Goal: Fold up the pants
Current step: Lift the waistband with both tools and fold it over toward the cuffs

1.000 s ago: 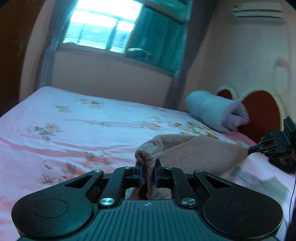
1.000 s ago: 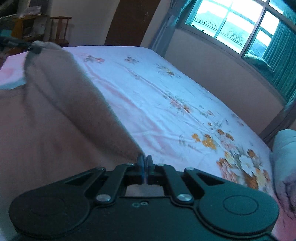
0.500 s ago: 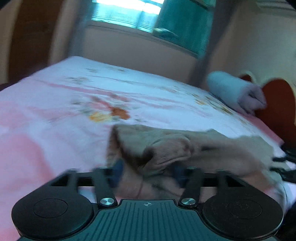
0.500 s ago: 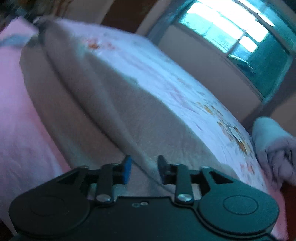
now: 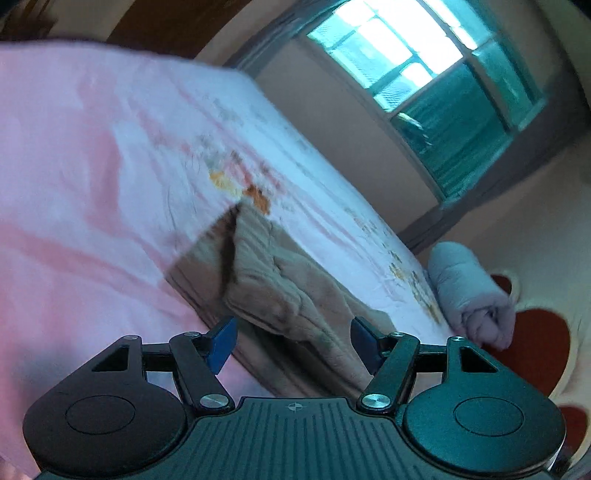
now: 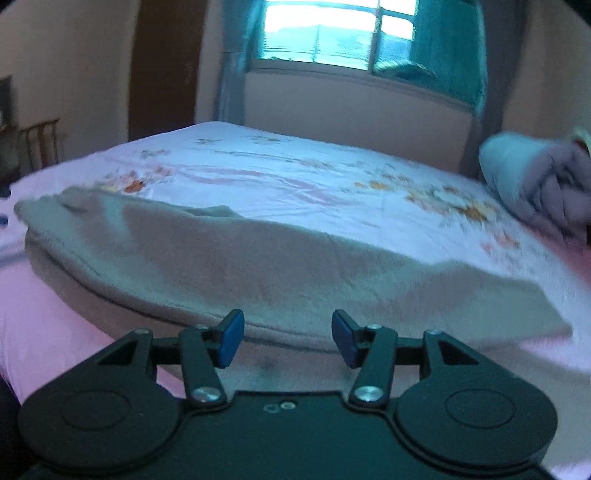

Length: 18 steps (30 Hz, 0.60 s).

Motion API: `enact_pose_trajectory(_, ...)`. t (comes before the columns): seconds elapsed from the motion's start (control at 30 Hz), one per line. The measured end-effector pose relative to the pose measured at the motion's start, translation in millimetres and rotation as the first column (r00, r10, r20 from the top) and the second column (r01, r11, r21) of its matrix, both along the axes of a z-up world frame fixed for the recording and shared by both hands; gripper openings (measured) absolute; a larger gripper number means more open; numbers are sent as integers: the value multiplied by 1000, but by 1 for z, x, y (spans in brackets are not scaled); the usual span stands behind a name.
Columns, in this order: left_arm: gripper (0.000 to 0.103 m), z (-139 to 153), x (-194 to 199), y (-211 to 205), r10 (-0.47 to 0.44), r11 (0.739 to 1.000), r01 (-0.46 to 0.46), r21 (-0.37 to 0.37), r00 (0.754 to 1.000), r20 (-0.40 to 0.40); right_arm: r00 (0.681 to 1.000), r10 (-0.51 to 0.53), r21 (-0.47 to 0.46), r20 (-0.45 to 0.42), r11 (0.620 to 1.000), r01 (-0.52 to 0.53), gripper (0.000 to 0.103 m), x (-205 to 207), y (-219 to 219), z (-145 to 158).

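Pants (image 6: 258, 266) lie flat on the bed (image 6: 295, 177), a long beige fleece band folded lengthwise, stretched across the pink floral sheet. Only the right wrist view takes in that whole length: one end near the left edge of the bed, the other tapering off toward the lower right, with a small flap of cloth turned up along the far edge. The left wrist view shows the pants (image 5: 280, 291) from one end instead — bunched seams, a dark brown strip of lining or shadow at the fold, and thick layered cloth running straight toward the camera.

The left gripper (image 5: 291, 343) has its jaws standing well apart, having just been opening; the cloth lies ahead of and below the blue pads (image 5: 221, 343) and neither pad presses on it. The right gripper (image 6: 284, 338) is likewise parted, a little less wide, its jaws also just opening, with the near edge of the pants between and under the pads (image 6: 231, 339) but not pinched.

A rolled pale-blue blanket (image 5: 472, 295) sits by the headboard in both views. The red heart-shaped headboard (image 5: 535, 350) appears in the left view alone; the right view alone shows a wooden chair (image 6: 40, 144) and a dark door (image 6: 166, 66) at the left — both share the window (image 6: 321, 29) with teal curtains.
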<state>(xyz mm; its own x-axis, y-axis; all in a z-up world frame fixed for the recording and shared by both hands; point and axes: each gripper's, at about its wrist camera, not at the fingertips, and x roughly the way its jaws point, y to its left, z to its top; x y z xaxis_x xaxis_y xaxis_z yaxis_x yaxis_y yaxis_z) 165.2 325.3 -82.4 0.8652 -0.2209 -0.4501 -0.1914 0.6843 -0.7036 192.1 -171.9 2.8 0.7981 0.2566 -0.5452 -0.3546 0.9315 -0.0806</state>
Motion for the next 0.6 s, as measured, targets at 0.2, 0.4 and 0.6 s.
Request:
enact_pose_trajectory(0.2, 20, -16, 32, -13, 31, 995, -35, -94, 999, -42, 981, -148, 248, -124, 953, 175, 53, 0, -25, -14)
enact_pose_trajectory(0.4, 19, -17, 39, -19, 37, 993, -40, -109, 999, -28, 874, -181, 607, -451, 656, 448, 53, 36, -66, -56)
enact_pose_trajectory(0.6, 18, 3, 63, -9, -42, 996, 41, -77, 999, -5, 776, -92, 703, -624, 368, 609, 0, 69, -87, -97)
